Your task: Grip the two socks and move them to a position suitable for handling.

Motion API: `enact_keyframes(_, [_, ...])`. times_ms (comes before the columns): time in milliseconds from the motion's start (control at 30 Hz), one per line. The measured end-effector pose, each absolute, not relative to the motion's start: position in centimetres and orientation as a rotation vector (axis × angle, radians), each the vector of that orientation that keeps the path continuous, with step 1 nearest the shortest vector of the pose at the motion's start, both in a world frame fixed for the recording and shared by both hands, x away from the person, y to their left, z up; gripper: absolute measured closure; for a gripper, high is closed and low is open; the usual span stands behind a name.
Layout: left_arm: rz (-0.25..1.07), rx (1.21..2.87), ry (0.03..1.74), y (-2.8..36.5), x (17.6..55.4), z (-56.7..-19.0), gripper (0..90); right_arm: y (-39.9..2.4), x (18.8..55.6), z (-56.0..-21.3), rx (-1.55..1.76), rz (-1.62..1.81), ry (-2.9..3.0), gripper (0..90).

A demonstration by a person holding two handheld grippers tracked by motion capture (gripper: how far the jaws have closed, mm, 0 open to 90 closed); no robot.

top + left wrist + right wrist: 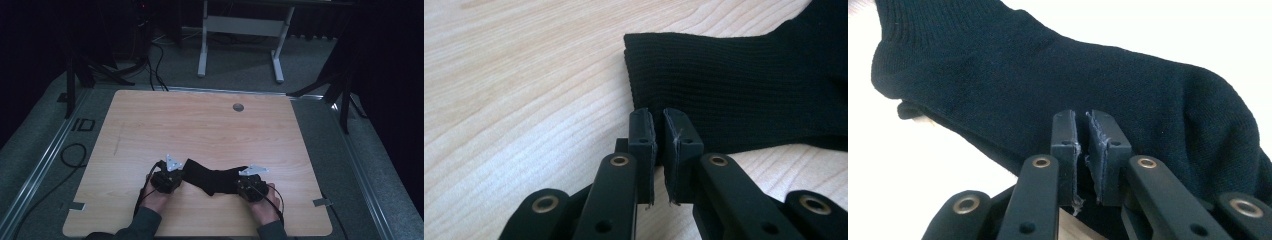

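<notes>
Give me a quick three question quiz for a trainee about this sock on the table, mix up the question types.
1. True or false: the black sock lies on the wooden table between the left gripper and the right gripper.
2. Which end of the sock faces the left gripper's fingers? A: ribbed cuff. B: toe. C: a knot.
3. Fill in: near the table's far edge sits a small round ___.

Key: 1 true; 2 A; 3 hole (grommet).
</notes>
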State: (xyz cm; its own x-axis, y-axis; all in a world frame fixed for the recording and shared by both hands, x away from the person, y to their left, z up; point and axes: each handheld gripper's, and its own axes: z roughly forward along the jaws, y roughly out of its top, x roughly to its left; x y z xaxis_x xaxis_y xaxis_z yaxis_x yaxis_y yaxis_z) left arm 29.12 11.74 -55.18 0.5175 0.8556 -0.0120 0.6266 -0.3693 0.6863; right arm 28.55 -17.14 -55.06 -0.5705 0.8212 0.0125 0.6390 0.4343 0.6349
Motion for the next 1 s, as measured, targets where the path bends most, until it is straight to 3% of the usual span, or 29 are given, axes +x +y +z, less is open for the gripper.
enact_keyframes(167, [0.419, 2.148, 1.202, 12.0, 29.1, -54.8, 81.4, -17.1, 28.5, -55.1, 1.254, 0.866, 2.393, 81.4])
enact_keyframes(300, [0.440, 2.080, 1.176, 12.5, 29.1, -54.4, 69.8, -17.1, 28.5, -55.1, 1.251, 0.862, 2.397, 81.3])
enact_keyframes(367, [0.455, 2.039, 1.143, 12.5, 29.0, -53.9, 69.9, -17.1, 28.6, -55.0, 1.252, 0.861, 2.400, 81.3])
enact_keyframes(600, [0.480, 2.146, 1.061, 10.4, 29.4, -54.7, 81.6, -17.1, 28.8, -55.0, 1.232, 0.859, 2.422, 80.6])
enact_keyframes(633, [0.475, 2.183, 1.082, 10.1, 29.5, -55.1, 85.6, -17.5, 29.3, -54.8, 1.246, 0.889, 2.473, 74.8])
enact_keyframes(1000, [0.453, 2.188, 1.080, 10.1, 29.5, -55.3, 86.9, -22.3, 30.8, -51.2, 1.424, 1.095, 2.217, 67.6])
